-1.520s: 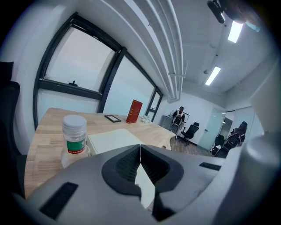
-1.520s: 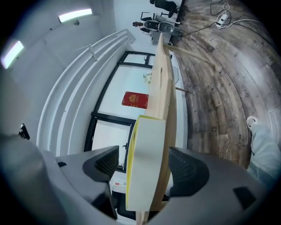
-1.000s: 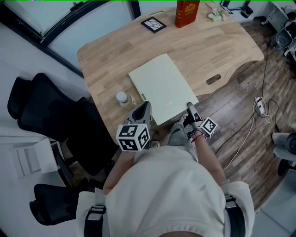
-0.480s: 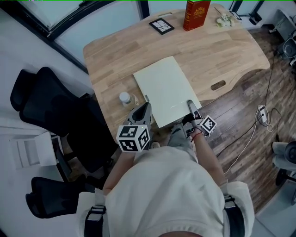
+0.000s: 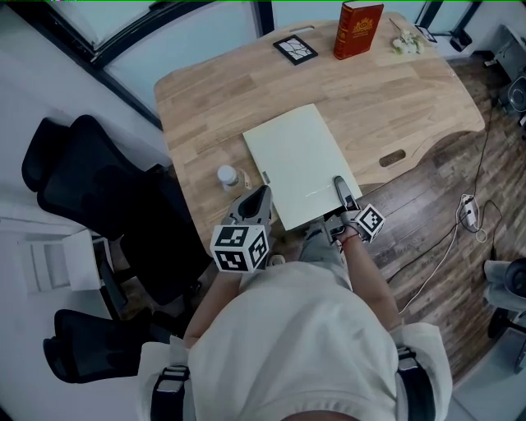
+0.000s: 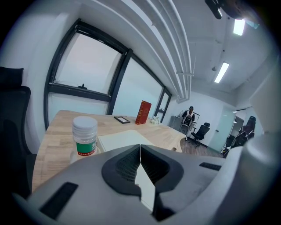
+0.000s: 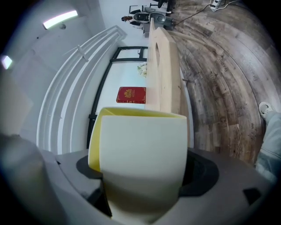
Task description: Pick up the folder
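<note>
Head view: pale folder (image 5: 300, 163) lies flat at the near edge of the wooden worktop (image 5: 386, 90). Right tongs (image 5: 341, 191) sit on its near right corner. Left tongs (image 5: 260, 200) are at its near left edge, with a small white bottle (image 5: 228, 176) just beside them. A red book (image 5: 358, 18) and a black frame (image 5: 295, 49) stand well apart at the far side. Left gripper view: left tongs (image 6: 140, 151) are closed tip to tip, holding nothing I can make out. The bottle (image 6: 85, 136) is to the left and the folder (image 6: 125, 140) lies just ahead. Right gripper view: right tongs (image 7: 145, 171) are clamped on the folder (image 7: 140, 145), and a yellow inner layer shows at its edge.
</note>
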A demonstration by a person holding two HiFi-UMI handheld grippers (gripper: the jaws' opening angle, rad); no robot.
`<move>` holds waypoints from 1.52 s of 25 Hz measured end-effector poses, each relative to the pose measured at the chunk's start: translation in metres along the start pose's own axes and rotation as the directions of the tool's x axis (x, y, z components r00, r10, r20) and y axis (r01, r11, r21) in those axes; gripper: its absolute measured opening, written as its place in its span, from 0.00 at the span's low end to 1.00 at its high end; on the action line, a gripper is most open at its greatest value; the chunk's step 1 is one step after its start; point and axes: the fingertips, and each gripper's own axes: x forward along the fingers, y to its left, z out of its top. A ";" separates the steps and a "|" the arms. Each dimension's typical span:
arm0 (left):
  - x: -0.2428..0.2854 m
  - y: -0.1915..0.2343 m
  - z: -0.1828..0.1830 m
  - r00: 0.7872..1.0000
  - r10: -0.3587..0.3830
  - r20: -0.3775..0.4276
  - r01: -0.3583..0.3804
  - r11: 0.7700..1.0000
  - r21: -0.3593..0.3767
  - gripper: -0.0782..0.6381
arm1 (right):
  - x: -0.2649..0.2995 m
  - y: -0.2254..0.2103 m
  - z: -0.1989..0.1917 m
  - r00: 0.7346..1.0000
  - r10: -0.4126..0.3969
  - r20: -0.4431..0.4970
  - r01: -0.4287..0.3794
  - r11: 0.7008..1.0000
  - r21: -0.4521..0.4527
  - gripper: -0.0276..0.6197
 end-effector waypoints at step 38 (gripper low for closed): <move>-0.027 0.004 -0.012 0.999 -0.039 -0.015 0.040 0.999 0.005 0.14 | -0.029 0.002 -0.012 0.995 0.004 0.104 -0.008 0.999 0.044 0.56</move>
